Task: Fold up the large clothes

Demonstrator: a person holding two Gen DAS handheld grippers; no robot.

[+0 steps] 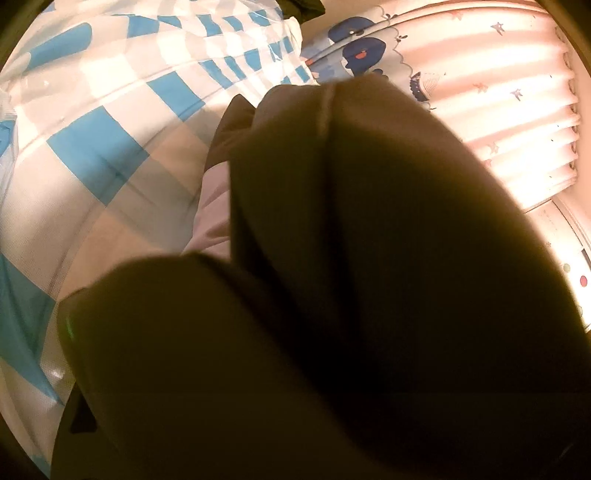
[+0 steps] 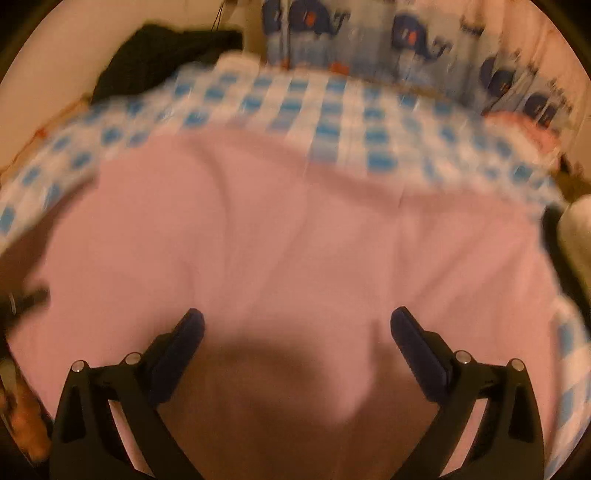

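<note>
A large pink cloth [image 2: 280, 221] lies spread on a blue-and-white checked bedsheet [image 2: 332, 110]. My right gripper [image 2: 297, 321] hovers over the cloth's near part. It is open, its dark blue fingertips [image 2: 192, 325] are wide apart, and nothing is between them. In the left wrist view a dark, shadowed fold of cloth [image 1: 369, 258] with a seam hangs right at the lens. It covers the left gripper's fingers, so their state is hidden. A small lit strip of pink cloth [image 1: 214, 225] shows beside the fold, over the checked sheet [image 1: 110, 147].
A whale-print padded panel [image 2: 332, 33] borders the bed's far side and also shows in the left wrist view [image 1: 362, 48]. A black garment [image 2: 155, 55] lies at the far left corner. A dark object [image 2: 26, 297] pokes in at the left edge.
</note>
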